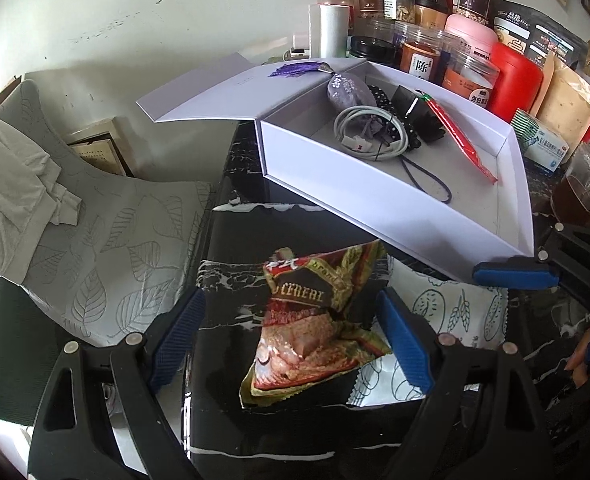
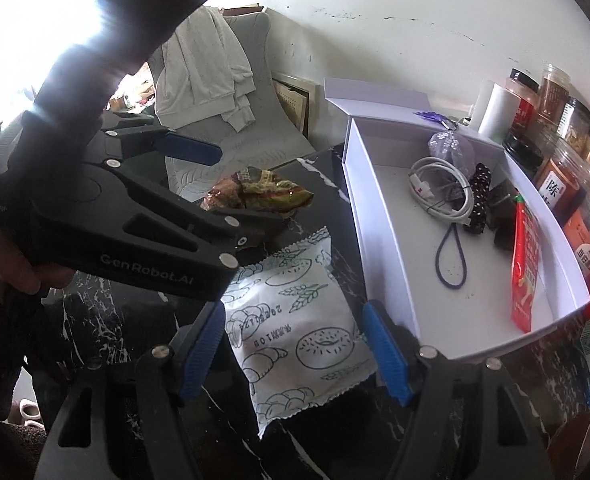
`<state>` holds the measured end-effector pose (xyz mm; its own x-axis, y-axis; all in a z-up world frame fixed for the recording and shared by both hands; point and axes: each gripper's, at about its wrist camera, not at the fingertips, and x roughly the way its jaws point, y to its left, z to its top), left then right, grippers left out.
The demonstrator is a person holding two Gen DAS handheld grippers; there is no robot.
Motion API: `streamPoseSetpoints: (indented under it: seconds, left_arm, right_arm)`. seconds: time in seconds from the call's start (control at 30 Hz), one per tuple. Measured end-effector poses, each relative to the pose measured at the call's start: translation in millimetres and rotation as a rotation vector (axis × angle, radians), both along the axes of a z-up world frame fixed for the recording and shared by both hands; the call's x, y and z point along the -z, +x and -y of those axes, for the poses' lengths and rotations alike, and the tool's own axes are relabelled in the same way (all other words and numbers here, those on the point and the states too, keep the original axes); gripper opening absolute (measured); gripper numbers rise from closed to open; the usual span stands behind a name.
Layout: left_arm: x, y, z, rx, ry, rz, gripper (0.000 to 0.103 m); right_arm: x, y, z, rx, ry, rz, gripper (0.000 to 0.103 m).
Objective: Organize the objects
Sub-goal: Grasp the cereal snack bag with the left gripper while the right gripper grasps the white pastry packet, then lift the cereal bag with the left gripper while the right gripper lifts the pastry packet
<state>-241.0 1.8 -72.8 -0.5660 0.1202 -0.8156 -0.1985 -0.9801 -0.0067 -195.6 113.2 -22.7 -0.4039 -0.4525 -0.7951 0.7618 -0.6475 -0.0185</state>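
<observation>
1. Left gripper (image 1: 291,328): fingers spread wide around red-green snack packet (image 1: 315,320) on black marble table (image 1: 231,360); nothing gripped.
2. Right gripper (image 2: 295,352): fingers wide open around white pastry packet (image 2: 299,328), just left of white box (image 2: 379,232); nothing gripped.
3. Risk: the packets overlap, so lifting one likely drags the other.
4. Risk: crinkled foil may slip from a shallow pinch.
5. Risk: the grippers work close together and could collide at the box's near wall.
</observation>
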Motion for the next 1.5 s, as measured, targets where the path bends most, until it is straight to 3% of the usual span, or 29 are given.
streamPoseSetpoints:
  seconds: [0.1,0.2,0.3,0.4,0.9,1.5]
  left_arm:
    - [3,-2,-1,0.032,0.052,0.005,0.07]
    - [5,-2,-8,0.056,0.051,0.013,0.058]
    - [4,3,-13,0.069,0.029,0.009,0.053]
    - [4,9,-14,0.079,0.035,0.018,0.048]
    - [-1,83,-31,0.08,0.041,0.035,0.048]
    - [-6,165,-119,0.17,0.036,0.035,0.048]
  right_arm:
    - [4,1,6,-0.022,0.029,-0.008,0.072]
    - [7,2,7,-0.015,0.05,-0.013,0.072]
    - [8,4,5,-0.014,0.044,-0.004,0.072]
    - [10,6,3,0.0,0.06,0.003,0.061]
    - [7,55,-36,0.042,0.092,0.02,0.058]
    - [3,123,-131,0.18,0.099,0.023,0.058]
